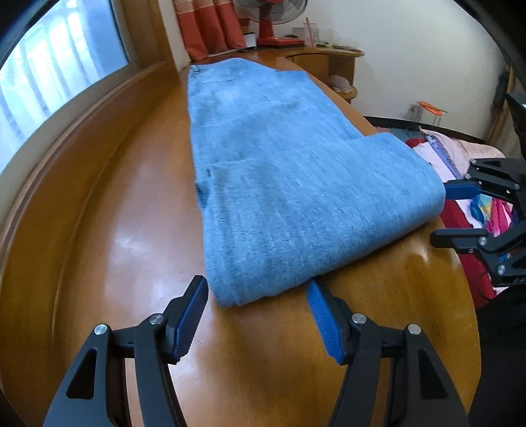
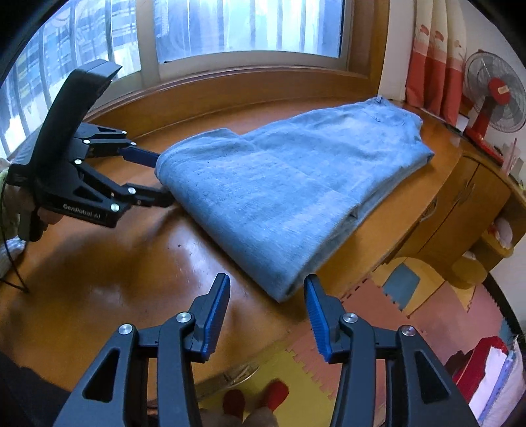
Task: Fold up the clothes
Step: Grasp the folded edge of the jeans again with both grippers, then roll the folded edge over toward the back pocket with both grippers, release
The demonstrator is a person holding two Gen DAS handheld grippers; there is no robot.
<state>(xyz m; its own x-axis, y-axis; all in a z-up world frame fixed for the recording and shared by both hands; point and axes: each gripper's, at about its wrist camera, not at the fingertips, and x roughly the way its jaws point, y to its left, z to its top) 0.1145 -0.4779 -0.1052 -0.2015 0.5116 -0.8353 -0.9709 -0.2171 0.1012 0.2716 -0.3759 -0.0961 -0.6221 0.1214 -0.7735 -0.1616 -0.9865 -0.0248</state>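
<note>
Nearest in the left wrist view, the left gripper (image 1: 256,308) hangs over the glossy wooden table (image 1: 108,230) with its jaws spread and nothing between the blue pads; the near folded corner of the jeans (image 1: 289,184) lies just ahead of them, not pinched. One pair of light blue jeans is on the table, folded over itself so that a doubled end faces the grippers and the waistband end lies farther off toward the window side. The right gripper (image 2: 266,305) also has its jaws spread, empty, with the folded corner of the jeans (image 2: 296,184) just in front of the pads near the table's edge. Each gripper shows in the other's view beside the fold, jaws apart: the right gripper (image 1: 450,213) at the jeans' right side, the left gripper (image 2: 148,177) at their left, with a hand (image 2: 46,215) on its grip. Beyond the jeans stand one red table fan (image 2: 493,105), a red-and-cream curtain (image 2: 434,62) and a wide window (image 2: 243,29). Below the table edge lie coloured foam floor mats (image 2: 394,295).
</note>
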